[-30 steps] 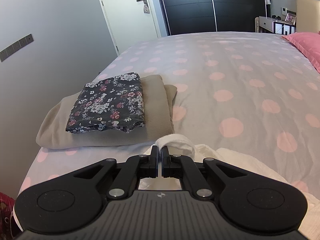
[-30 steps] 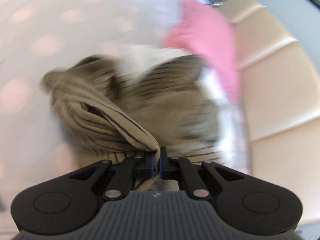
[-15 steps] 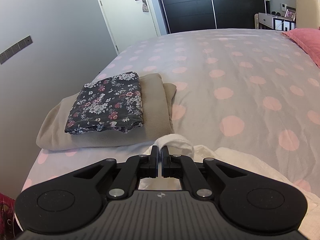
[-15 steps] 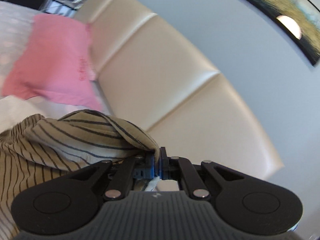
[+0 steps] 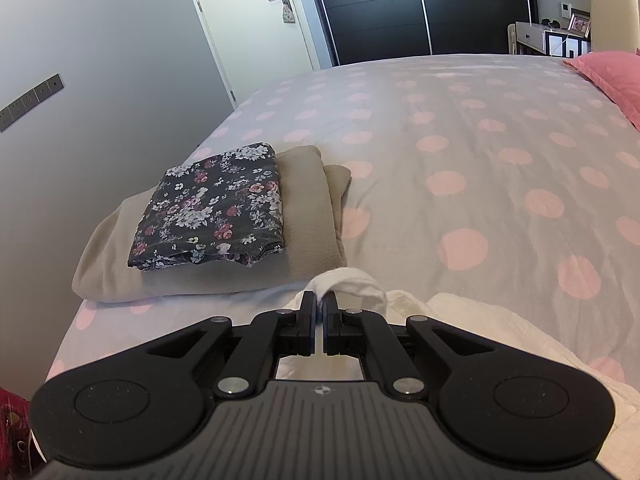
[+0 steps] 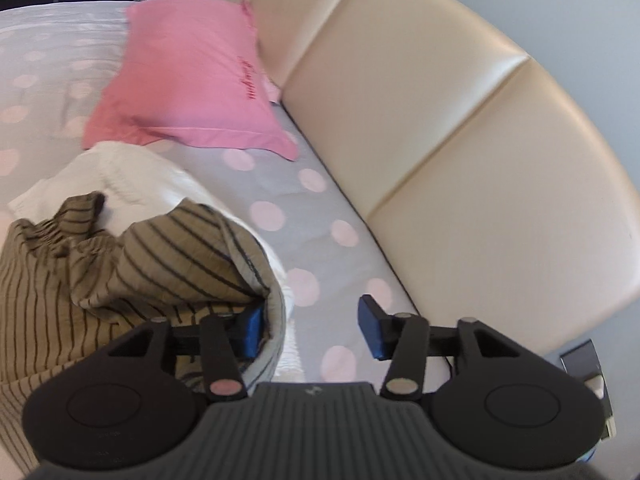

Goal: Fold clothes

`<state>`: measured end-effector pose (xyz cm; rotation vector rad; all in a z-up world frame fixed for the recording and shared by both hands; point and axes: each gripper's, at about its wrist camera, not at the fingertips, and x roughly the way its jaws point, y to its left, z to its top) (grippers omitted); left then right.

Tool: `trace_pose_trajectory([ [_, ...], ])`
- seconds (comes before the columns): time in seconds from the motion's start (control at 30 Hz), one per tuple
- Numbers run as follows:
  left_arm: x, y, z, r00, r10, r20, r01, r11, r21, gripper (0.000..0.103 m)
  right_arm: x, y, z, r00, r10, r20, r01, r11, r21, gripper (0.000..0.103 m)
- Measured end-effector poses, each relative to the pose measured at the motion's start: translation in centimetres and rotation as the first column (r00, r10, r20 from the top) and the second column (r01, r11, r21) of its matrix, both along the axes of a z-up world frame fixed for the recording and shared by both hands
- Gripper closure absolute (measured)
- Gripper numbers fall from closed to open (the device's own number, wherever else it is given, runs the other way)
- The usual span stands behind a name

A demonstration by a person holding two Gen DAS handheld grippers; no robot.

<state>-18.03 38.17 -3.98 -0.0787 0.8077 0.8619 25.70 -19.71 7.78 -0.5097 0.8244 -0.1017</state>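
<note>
My left gripper [image 5: 319, 304] is shut on a fold of a white garment [image 5: 352, 282] that lies on the bed below it. A folded floral garment [image 5: 216, 208] sits on a folded beige one [image 5: 308, 216] just ahead to the left. My right gripper [image 6: 310, 326] is open and holds nothing. A crumpled brown striped garment [image 6: 120, 272] lies heaped at its left finger, on top of a white garment [image 6: 128, 176]. I cannot tell whether the left pad [image 6: 250, 330] touches it.
The bed [image 5: 460, 152] has a grey cover with pink dots. A pink pillow [image 6: 188, 76] lies by the cream padded headboard [image 6: 440, 120]. A grey wall [image 5: 80, 80], a white door and a dark wardrobe stand beyond the bed. A nightstand is at the far right.
My right gripper has opened and let go of the striped garment, which now lies heaped on the bed. The left gripper has stayed shut on the white garment, almost still.
</note>
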Motion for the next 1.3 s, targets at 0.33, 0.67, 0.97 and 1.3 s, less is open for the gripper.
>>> trace_pose_trajectory([
  [0.33,-1.0,0.3,0.4,1.0,0.005,0.021,-0.005,1.0,-0.004,0.103,-2.9,4.0,1.0,0.98,0.182,-0.078,-0.155,0.951,0.267,0.028],
  [0.67,-2.8,1.0,0.4,0.999,0.025,0.035,-0.024,1.0,-0.017,0.103,-16.5,14.4,-8.8,0.766,0.605,-0.217,-0.487,0.767,0.418,0.03],
  [0.97,-4.4,1.6,-0.4,0.999,0.019,0.039,-0.018,0.999,-0.032,0.103,-24.3,20.5,-18.0,0.584,0.737,-0.34,-0.433,0.637,0.638,0.032],
  [1.3,-6.5,2.5,1.0,0.988,0.076,0.137,-0.08,0.996,0.027,0.103,-23.9,20.6,-15.3,0.708,0.662,-0.248,-0.374,0.648,0.663,0.101],
])
